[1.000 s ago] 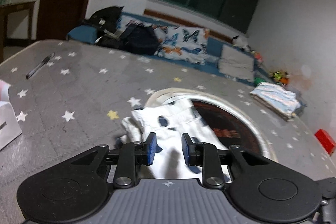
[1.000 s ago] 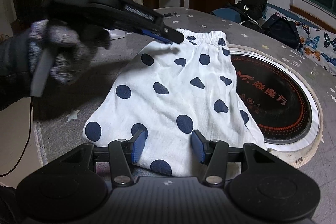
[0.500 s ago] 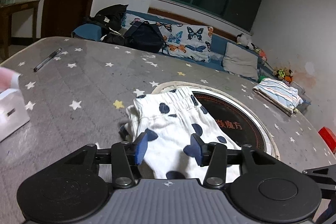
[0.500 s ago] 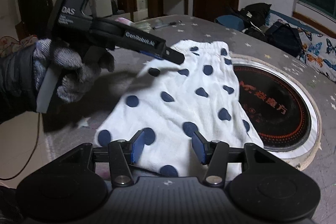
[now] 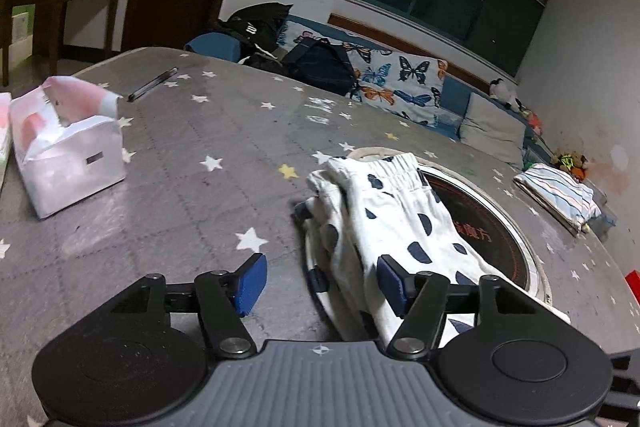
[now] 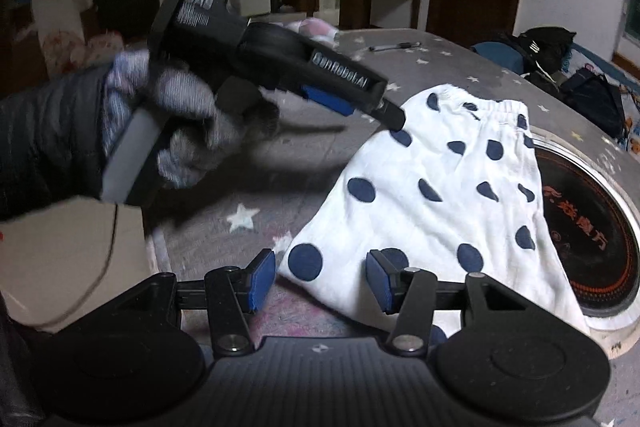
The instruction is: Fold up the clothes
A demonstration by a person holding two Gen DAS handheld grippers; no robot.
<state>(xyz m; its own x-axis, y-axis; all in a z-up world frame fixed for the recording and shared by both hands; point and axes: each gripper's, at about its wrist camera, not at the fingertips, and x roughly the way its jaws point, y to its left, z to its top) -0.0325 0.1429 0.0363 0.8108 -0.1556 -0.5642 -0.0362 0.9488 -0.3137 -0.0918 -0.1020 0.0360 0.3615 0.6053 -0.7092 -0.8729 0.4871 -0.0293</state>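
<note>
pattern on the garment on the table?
White with dark navy polka dots, on the garment; clearest in the right wrist view.

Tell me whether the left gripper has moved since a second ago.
Yes. In the right wrist view the left gripper, jaws just opened, has drawn back off the polka-dot shorts waistband toward their left edge, empty.

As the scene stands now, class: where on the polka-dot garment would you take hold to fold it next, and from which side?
Probably the near hem corner of the polka-dot garment. It lies flat on the table, just ahead of the open right gripper. Come in low from the near edge so one finger slides under. The elastic waistband at the far end is bunched, so it is thicker to pinch.
</note>
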